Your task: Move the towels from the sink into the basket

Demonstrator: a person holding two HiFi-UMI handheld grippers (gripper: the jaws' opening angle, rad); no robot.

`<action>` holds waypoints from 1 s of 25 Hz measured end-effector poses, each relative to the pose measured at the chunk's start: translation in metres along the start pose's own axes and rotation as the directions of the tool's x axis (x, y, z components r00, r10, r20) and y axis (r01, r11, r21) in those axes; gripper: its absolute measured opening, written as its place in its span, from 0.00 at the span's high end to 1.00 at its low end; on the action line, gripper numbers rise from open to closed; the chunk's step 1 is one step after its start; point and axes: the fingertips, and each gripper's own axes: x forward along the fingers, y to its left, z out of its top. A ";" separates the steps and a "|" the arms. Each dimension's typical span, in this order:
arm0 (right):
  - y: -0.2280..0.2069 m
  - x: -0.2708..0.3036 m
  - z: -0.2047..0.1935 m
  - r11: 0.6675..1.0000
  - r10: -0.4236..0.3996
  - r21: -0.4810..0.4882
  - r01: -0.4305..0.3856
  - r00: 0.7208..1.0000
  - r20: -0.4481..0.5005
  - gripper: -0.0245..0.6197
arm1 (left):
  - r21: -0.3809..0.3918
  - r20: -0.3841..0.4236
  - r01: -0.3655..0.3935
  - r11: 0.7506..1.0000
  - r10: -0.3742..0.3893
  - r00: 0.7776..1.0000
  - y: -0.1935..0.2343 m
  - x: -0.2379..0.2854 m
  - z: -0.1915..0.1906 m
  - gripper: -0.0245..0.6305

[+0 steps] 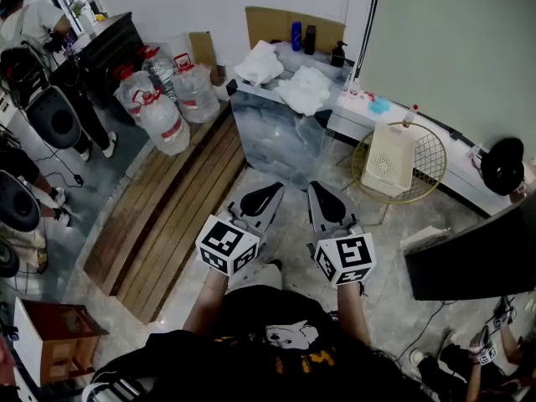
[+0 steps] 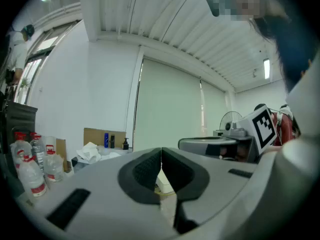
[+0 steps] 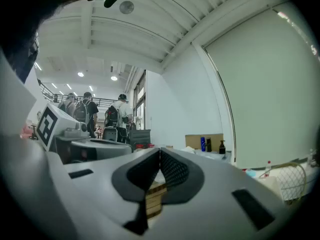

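Note:
Two white towels lie on the marble sink unit (image 1: 276,141): one towel (image 1: 260,63) at its back left, the other towel (image 1: 306,89) further right. The gold wire basket (image 1: 429,153) stands on the floor to the right of the sink and holds a cream slatted item (image 1: 391,157). My left gripper (image 1: 275,189) and right gripper (image 1: 318,188) are held close to my body, side by side, well short of the sink. Both are shut with nothing between the pads. In the left gripper view the left gripper (image 2: 161,156) points toward the towels (image 2: 89,152).
Several large water jugs (image 1: 163,99) stand left of the sink beside a wooden slatted platform (image 1: 167,216). Bottles (image 1: 296,36) line the back of the counter. A dark screen (image 1: 477,258) sits at the right and a wooden box (image 1: 59,342) at the lower left. People stand at the far left.

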 end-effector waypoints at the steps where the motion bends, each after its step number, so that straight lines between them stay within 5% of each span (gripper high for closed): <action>1: -0.001 0.000 0.000 1.000 0.003 0.000 -0.003 1.000 0.003 0.95 | 0.002 -0.001 -0.001 1.000 0.001 1.000 -0.001 0.001 -0.001 0.95; 16: -0.010 0.020 -0.004 0.998 0.055 0.028 -0.055 0.998 0.006 0.95 | -0.014 -0.040 -0.031 0.999 0.030 0.999 0.013 0.019 -0.011 0.95; 25: -0.035 0.079 -0.013 0.999 0.030 0.033 -0.029 0.999 -0.028 0.95 | -0.054 -0.045 -0.021 0.998 0.019 0.999 0.072 0.053 -0.021 0.95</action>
